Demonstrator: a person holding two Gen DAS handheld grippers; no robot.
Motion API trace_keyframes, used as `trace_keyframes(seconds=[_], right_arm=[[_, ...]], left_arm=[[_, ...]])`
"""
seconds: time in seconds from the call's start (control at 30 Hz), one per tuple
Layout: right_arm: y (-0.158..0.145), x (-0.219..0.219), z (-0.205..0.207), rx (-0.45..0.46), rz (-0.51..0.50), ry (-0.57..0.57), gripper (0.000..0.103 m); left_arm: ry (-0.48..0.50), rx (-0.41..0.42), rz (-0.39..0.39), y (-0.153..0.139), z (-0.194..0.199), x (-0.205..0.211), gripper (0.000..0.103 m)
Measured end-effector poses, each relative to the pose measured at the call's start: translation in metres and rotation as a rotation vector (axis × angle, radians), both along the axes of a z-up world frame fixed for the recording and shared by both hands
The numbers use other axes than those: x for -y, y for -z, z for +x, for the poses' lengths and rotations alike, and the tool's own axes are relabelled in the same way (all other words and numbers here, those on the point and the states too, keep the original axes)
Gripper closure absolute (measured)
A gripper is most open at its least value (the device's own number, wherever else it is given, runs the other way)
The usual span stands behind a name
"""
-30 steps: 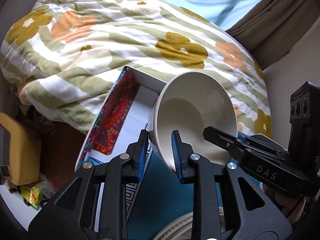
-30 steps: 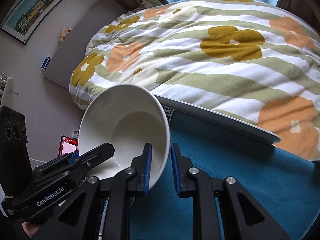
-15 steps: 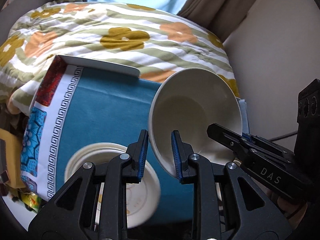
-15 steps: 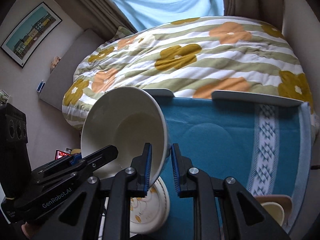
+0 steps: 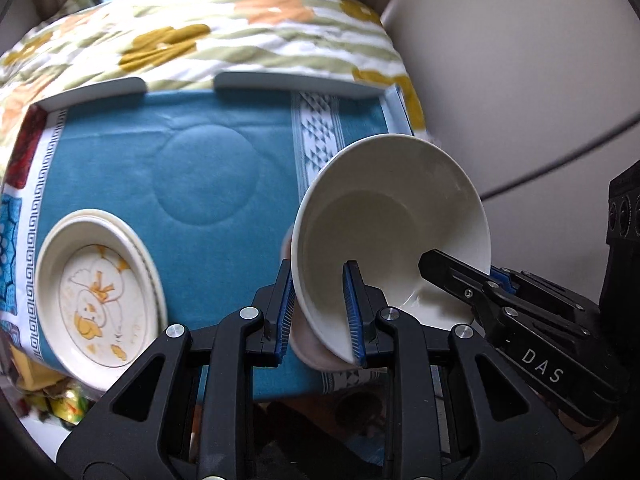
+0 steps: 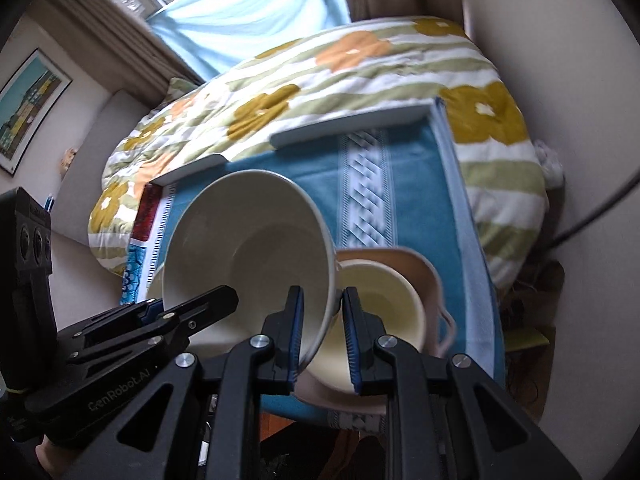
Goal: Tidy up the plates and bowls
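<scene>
Bowl (image 5: pixel 390 232) carried rightward; both grippers clamping rim

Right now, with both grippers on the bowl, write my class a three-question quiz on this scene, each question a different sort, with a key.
1. True or false: the white bowl rests flat on the blue cloth.
2. Which grippers clamp the white bowl's rim? A) left gripper only B) right gripper only C) both
3. Fill in: below the white bowl, in the right wrist view, a yellow bowl sits nested in a ____ bowl.

Key:
1. False; it is tilted and held above the cloth.
2. C
3. pink
</scene>
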State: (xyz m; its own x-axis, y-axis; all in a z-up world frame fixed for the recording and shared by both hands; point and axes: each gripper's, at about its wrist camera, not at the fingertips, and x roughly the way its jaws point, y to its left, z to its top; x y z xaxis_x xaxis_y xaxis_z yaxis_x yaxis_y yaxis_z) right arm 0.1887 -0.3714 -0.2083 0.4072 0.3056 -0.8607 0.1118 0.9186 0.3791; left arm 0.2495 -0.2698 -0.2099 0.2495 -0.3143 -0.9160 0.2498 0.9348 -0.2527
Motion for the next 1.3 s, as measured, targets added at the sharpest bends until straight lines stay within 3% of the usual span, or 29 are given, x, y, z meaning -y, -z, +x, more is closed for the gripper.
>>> trace_keyframes(seconds=[0.23, 0.6, 1.13, 1.3], right_arm=[[0.032, 0.008, -0.011, -0.07, -0.02, 0.044, 0.085], [0.055, 0.011, -0.018, -0.107, -0.044, 0.061, 0.085], [0.061, 0.018, -0.018, -0.118, -0.047, 0.074, 0.085], [0.061, 0.019, -0.018, -0.12, -0.04, 0.076, 0.085]], left_arm=[[0.079, -0.078, 0.073, 0.036, -0.005, 0.023, 0.082], [0.202, -0.03, 0.245, 0.06, -0.011, 0.052, 0.082], [0.27, 0.033, 0.383, 0.069, -0.013, 0.073, 0.082], [0.267, 0.037, 0.39, 0.069, -0.012, 0.073, 0.082]])
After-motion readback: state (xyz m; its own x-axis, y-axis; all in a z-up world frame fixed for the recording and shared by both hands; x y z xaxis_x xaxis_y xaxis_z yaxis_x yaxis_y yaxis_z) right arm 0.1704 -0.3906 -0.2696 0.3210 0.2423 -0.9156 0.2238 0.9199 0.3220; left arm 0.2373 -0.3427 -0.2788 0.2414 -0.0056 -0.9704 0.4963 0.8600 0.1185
